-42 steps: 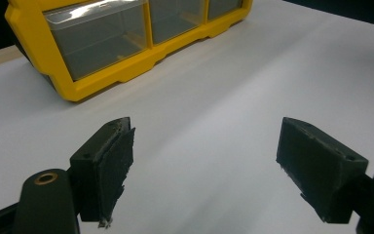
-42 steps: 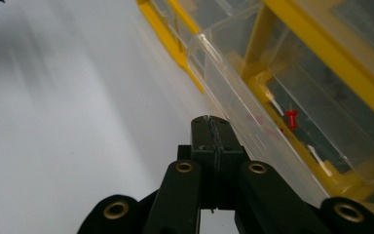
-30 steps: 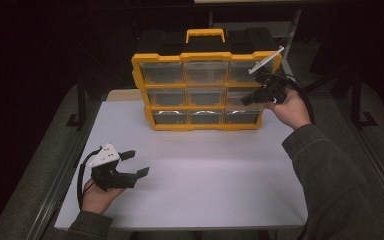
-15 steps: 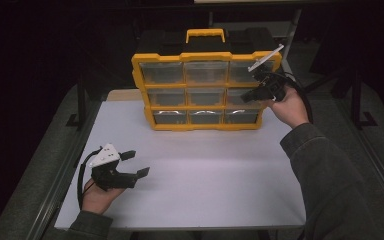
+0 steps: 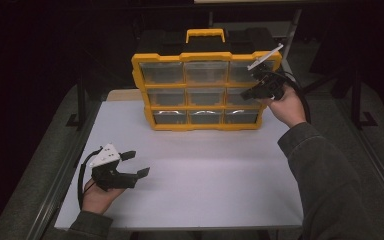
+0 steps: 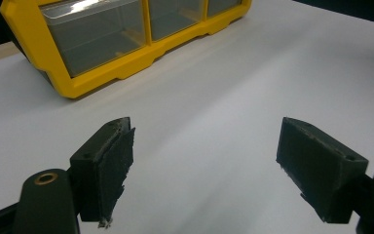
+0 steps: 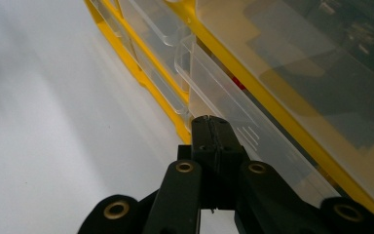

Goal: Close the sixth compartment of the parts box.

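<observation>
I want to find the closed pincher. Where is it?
In the high view, the right gripper is at the right side of the yellow drawer organizer, against its middle-right drawer.

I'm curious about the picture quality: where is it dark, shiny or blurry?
High view: surroundings black, white table lit. Left gripper view: glare on the yellow organizer drawer fronts. Right gripper view: table washed out and soft; the shut right gripper sharp.

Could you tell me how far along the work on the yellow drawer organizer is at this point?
Early stage. No drawer of the organizer has been taken out. In hand: the right gripper, jaws shut, sits at the right-column middle drawer, whose front stands slightly proud. The left gripper waits open over the table. Pulling the drawer remains.
</observation>
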Motion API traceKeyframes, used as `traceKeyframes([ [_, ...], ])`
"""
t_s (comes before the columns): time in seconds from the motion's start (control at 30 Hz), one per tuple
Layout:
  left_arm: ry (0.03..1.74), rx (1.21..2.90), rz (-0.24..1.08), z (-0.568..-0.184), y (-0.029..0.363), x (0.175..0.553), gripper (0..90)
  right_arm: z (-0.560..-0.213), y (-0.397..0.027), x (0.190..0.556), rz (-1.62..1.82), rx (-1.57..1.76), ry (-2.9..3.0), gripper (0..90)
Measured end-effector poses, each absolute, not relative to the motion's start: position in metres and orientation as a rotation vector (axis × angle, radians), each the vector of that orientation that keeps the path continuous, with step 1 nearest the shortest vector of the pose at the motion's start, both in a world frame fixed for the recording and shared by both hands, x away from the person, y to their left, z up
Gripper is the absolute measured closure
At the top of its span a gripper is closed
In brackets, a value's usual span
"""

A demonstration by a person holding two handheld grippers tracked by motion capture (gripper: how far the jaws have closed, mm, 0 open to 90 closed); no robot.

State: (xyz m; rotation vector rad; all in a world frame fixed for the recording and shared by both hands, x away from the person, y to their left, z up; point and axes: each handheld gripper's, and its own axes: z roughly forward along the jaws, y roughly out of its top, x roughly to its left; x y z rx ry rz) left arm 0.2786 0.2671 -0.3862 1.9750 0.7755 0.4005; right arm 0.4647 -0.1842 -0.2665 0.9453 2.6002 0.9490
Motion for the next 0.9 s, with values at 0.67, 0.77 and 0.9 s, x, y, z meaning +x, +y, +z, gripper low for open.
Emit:
traceKeyframes([
  [0.67,0.772,1.977,0.402,-0.3859,0.2667,0.278,20.8,-0.268,-0.1886,0.4632,0.992,0.968,2.588,85.8],
  [0.77,0.772,1.976,0.402,-0.3859,0.2663,0.2778,20.8,-0.2701,-0.1897,0.4609,1.012,0.959,2.595,84.2],
  [0.9,0.768,1.987,0.402,-0.3853,0.2656,0.2776,20.8,-0.2738,-0.1909,0.4571,1.039,0.984,2.609,81.9],
])
